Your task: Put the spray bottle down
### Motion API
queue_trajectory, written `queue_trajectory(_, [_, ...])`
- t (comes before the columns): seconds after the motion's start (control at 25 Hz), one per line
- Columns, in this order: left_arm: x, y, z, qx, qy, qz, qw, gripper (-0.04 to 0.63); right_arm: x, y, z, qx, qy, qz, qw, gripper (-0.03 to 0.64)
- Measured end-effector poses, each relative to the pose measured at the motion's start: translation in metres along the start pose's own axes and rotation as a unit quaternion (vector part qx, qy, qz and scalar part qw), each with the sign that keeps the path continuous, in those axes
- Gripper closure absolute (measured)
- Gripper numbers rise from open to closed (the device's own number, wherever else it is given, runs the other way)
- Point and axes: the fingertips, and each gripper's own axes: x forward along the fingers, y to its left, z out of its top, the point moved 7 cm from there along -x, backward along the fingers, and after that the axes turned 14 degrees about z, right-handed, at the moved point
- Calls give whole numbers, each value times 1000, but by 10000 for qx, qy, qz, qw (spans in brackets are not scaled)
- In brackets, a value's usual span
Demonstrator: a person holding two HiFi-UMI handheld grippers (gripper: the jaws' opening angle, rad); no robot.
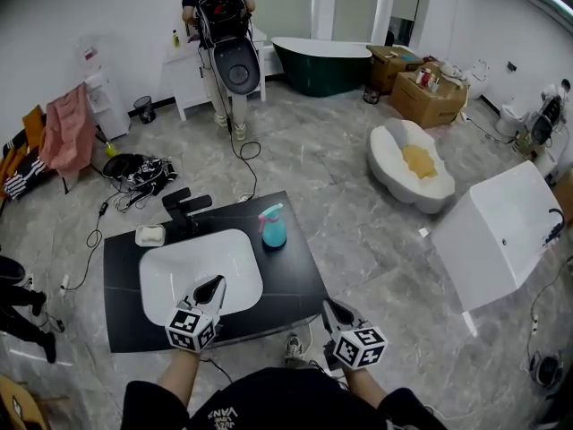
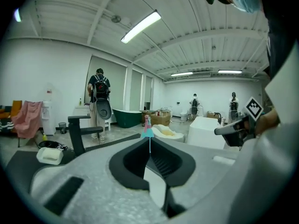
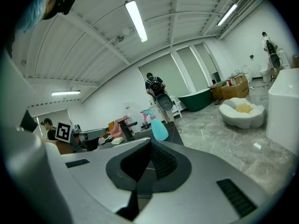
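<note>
Spray bottle upright on counter; left gripper, right gripper jaws together (shoe: head view only).

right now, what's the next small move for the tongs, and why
Probably just rest them: the spray bottle stands upright on the black counter beside the basin, and the left tongs and right tongs are shut, empty, well short of it.
</note>
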Motion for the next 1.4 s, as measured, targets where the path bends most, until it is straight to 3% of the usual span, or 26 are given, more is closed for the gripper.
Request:
queue_trajectory(0.28, [-94,5,-23,-128,13,16,9999,575,-23,60,-27,-204,8,-72,9998,613])
queue_trajectory(0.52, [-167,-9,-47,-195,-24,-199,9996,574,-60,106,-61,-144,-58,-170,9997,612])
queue_trajectory(0.88, [-234,-18,-75,-635,-48,-147,9979,575,-94,150,-86,-223,143,-202,9994,614])
queue_trajectory(1.2, [-261,-16,-75,-728,-141,341,9967,575,-80,156,-73,-464,195,296,9983,612])
queue_trajectory(1.4, [-269,-37,-65,-705,-176,614,9955,575,-85,155,-66,-628,387,677,9950,613])
